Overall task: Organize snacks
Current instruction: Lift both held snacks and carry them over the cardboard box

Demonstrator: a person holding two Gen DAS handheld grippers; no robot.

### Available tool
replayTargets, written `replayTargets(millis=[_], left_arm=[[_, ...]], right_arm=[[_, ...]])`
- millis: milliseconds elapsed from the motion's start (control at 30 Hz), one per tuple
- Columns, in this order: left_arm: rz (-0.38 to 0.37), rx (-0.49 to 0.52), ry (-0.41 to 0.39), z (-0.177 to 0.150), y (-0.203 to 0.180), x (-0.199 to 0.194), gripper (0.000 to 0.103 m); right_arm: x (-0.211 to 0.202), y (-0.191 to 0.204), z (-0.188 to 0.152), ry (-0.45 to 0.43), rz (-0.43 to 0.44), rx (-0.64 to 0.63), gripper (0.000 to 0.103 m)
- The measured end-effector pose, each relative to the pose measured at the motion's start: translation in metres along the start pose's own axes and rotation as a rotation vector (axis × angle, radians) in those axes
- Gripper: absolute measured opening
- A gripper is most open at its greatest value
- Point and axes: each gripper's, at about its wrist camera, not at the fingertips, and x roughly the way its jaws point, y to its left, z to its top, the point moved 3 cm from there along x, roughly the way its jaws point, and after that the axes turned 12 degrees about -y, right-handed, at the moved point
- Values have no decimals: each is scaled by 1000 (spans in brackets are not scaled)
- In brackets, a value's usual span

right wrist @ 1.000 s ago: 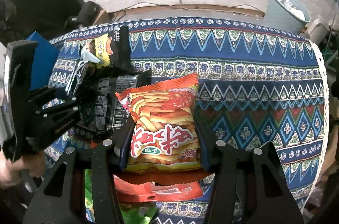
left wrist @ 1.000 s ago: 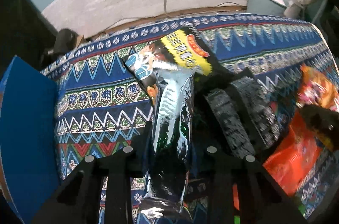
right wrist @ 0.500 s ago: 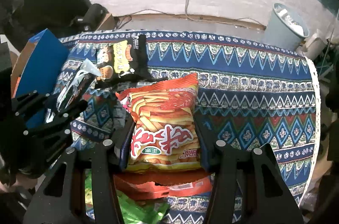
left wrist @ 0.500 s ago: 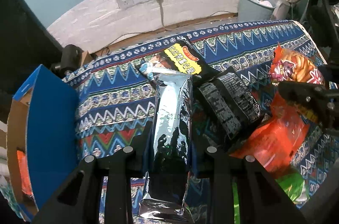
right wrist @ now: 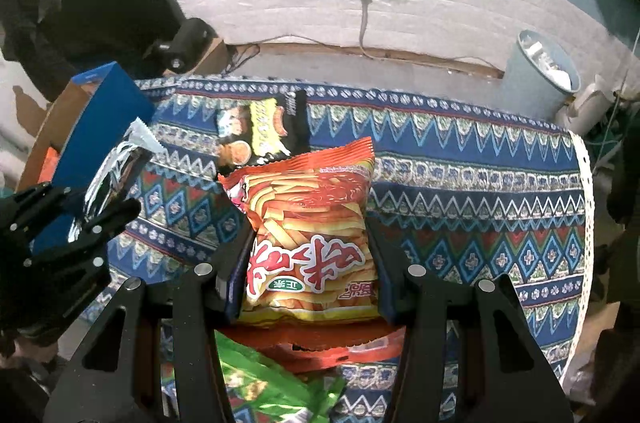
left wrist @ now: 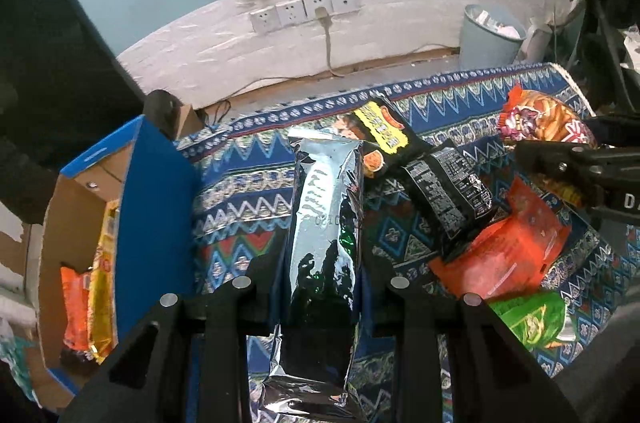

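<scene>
My left gripper (left wrist: 324, 263) is shut on a long silver foil packet (left wrist: 324, 207), held lengthwise above the patterned tablecloth (left wrist: 240, 183). From the right wrist view, that packet (right wrist: 116, 167) and the left gripper (right wrist: 80, 223) hang beside the blue box (right wrist: 100, 111). My right gripper (right wrist: 310, 243) is shut on an orange chips bag (right wrist: 308, 207), lifted off the cloth. In the left wrist view this bag (left wrist: 536, 119) shows at the far right.
The blue cardboard box (left wrist: 152, 223) stands open at the left with orange and yellow packets (left wrist: 100, 263) inside. On the cloth lie a black-and-yellow packet (left wrist: 384, 135), a black packet (left wrist: 448, 191), a red-orange packet (left wrist: 508, 251) and a green packet (left wrist: 528, 319). A grey bin (right wrist: 536, 79) stands behind the table.
Both grippers have risen with their packets still held. The blue box's open inside has come into the left wrist view.
</scene>
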Motion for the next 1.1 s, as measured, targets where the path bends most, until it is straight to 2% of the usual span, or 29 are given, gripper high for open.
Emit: replayTargets(millis=[567,1100], left_arm=[[46,-75,-66,3,61,-55,31],[103,-141,-88,-7,127,-77,31]], right_arm=[[-20,61,29,-62,56,-62,51],[-28,135,55,-101,146,-130,51]])
